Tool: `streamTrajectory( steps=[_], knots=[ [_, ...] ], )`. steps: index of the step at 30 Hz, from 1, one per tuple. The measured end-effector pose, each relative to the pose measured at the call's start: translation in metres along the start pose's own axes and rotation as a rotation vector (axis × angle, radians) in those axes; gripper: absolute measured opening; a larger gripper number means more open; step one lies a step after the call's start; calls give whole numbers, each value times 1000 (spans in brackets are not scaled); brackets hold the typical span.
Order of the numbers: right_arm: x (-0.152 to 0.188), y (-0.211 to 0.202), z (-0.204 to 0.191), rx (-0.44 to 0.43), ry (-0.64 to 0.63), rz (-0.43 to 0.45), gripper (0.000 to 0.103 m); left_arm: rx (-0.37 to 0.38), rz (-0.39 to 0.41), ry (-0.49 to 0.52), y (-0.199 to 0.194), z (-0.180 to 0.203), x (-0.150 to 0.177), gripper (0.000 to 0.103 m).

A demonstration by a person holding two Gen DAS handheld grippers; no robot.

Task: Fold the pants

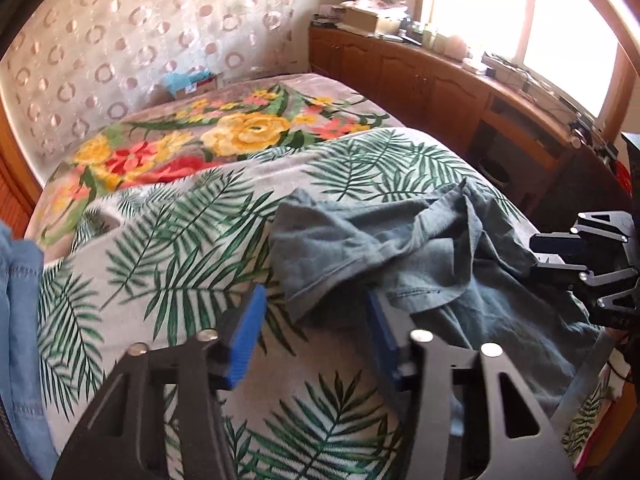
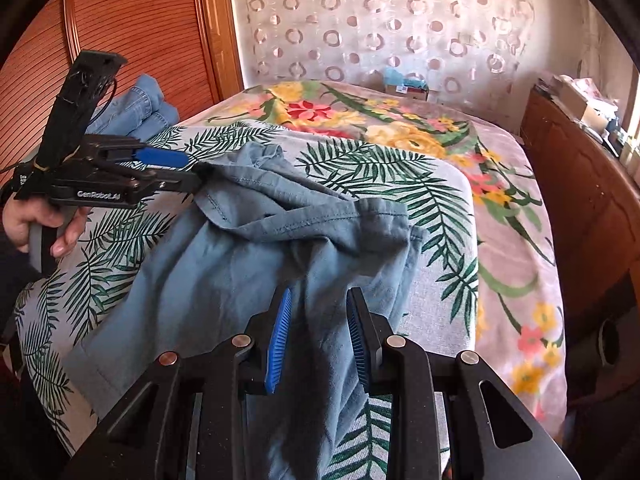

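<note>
Right wrist: pants (image 2: 248,264) between tongs (image 2: 318,344)

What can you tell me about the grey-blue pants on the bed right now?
The grey-blue pants look like thin, soft woven cloth with stitched hems. They lie crumpled and unfolded on the palm-leaf sheet, with bunched folds at the far end and one part trailing off the near edge. The left gripper is at one hemmed edge, with cloth against its right-hand pad; a firm grip can't be confirmed. The right gripper straddles a raised ridge of cloth, pads apart.
</note>
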State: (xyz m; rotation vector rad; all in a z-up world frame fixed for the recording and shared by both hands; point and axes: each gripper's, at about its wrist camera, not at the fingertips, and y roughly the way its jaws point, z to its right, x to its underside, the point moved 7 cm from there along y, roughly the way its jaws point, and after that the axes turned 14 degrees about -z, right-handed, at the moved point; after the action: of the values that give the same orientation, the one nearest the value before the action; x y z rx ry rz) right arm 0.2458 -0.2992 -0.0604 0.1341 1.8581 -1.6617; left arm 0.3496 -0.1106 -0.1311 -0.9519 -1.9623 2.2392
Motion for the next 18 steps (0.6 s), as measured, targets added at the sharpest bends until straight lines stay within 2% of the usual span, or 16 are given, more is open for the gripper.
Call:
streamTrajectory(
  steps=[2,9,13,18],
  knots=[
    [-2,5,-2,-1,-9,-12,30,-11,2,23,1,3,-5,45],
    [-6,8,-9,4,-41,-14,30,-25,32,91,-2,13,-28,16],
    [-7,9,-8,-6,-40,-17,30,-50,38,115,-2,12,-51,9],
    [-10,11,-4,-6,-34,-20,30,-73,39,116,4,4,-83,8]
  ],
)
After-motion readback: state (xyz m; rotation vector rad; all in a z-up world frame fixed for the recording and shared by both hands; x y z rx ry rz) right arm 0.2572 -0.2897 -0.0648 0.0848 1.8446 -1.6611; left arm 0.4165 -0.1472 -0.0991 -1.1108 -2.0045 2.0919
